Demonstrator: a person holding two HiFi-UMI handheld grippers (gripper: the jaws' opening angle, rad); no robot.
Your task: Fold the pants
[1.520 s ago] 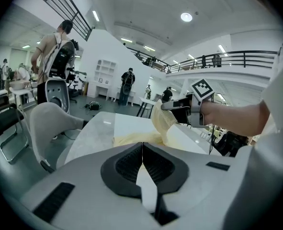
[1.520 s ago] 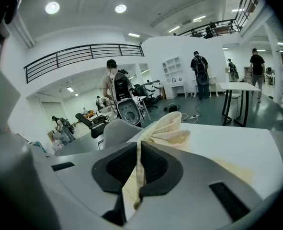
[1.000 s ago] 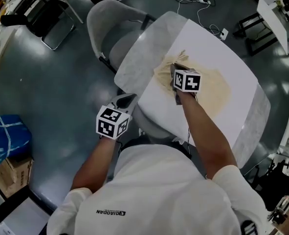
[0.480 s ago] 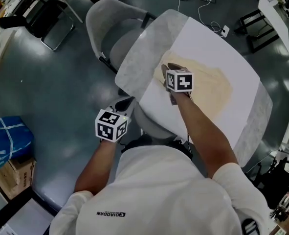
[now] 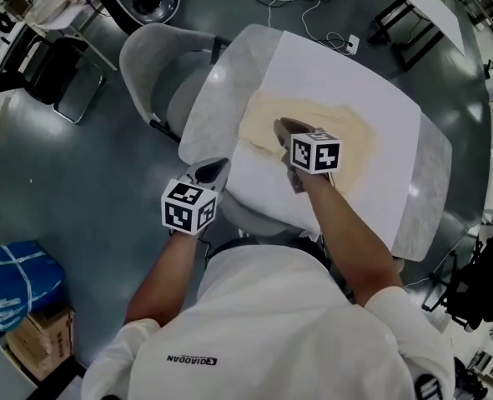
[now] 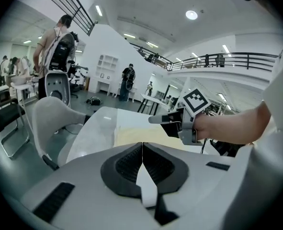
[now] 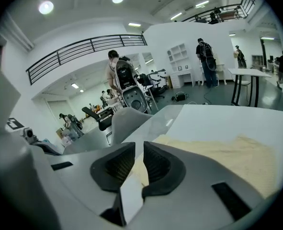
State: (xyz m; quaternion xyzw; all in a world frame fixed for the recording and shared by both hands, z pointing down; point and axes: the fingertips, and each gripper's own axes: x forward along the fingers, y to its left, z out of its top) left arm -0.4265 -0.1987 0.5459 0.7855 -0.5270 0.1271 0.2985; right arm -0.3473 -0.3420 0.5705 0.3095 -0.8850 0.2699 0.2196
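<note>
Right gripper (image 5: 283, 127) up off pants (image 5: 352, 137); right gripper view: jaws closing, empty

We read one word: a small dark print (image 5: 190, 359), QIAODAN, on the back of the person's white shirt (image 5: 263, 315), low in the head view. The cube (image 5: 189, 207) of the left hand-held gripper (image 5: 215, 167) and the cube (image 5: 315, 152) of the right hand-held gripper (image 5: 281, 125) bear black-and-white square code markers.

Counter (image 5: 371, 82) bare beyond pants (image 5: 354, 136), far side and right: free passage. Chair (image 5: 142, 61) stands close at counter's left edge, obstructing that side.
</note>
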